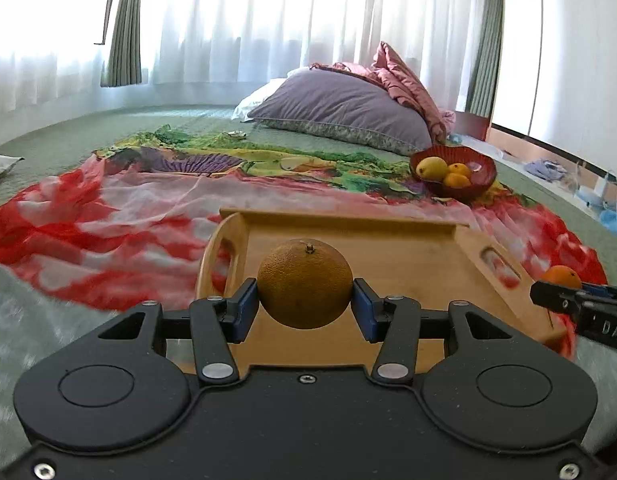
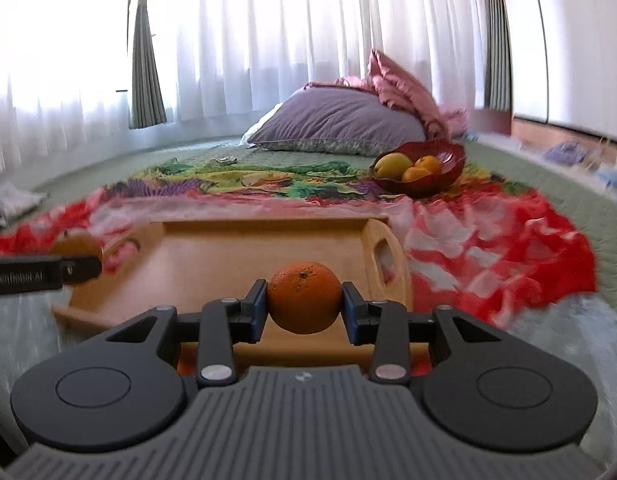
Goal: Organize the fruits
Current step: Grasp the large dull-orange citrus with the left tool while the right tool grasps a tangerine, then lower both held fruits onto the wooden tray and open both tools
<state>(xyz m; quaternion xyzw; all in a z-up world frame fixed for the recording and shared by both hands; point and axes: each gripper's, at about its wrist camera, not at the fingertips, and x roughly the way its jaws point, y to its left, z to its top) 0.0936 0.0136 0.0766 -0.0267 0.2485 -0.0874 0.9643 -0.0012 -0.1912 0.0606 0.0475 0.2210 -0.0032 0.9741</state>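
My left gripper (image 1: 304, 308) is shut on a dull brownish orange (image 1: 304, 282), held over the near end of a wooden tray (image 1: 408, 236). My right gripper (image 2: 304, 310) is shut on a bright orange (image 2: 304, 296) over the right part of the same tray (image 2: 268, 240). Each gripper shows at the edge of the other view: the right one (image 1: 548, 292) with its orange (image 1: 561, 274), the left one (image 2: 96, 266) with its orange (image 2: 76, 246). A red bowl (image 1: 482, 168) beyond the tray holds a yellow fruit (image 1: 431, 168) and two small oranges (image 1: 457, 176); it also shows in the right wrist view (image 2: 448, 160).
The tray and bowl sit on a red and multicoloured cloth (image 1: 108, 216) spread over a green bed cover (image 1: 48, 144). A purple pillow (image 1: 340, 104) and a pink quilt (image 1: 400, 76) lie at the back before white curtains. Clutter lies on the floor at far right (image 1: 588, 192).
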